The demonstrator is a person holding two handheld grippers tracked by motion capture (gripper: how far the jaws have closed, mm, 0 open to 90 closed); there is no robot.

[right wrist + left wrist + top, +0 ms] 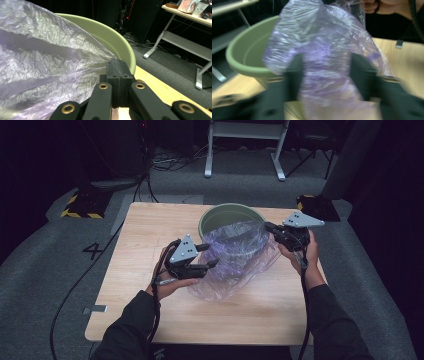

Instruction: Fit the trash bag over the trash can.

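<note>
A round green bin (225,210) stands at the back middle of the wooden table (150,235). A thin purple plastic bag (235,255) lies over its mouth and spills onto the table in front. My right gripper (268,226) is at the bin's right rim, shut on the bag's edge; the right gripper view shows its jaws (117,66) pressed together on the film (37,55) beside the bin (112,37). My left gripper (212,255) is open at the bag's left side. The blurred left gripper view shows bag film (319,37) between its spread jaws (327,75), with the bin (244,52) behind.
A white desk frame (245,145) stands on the grey carpet behind the table. Black bases with yellow stripes (82,205) sit at the table's far corners. A cable (75,290) runs over the floor at the left. A small metal bracket (95,309) sticks out at the front left edge.
</note>
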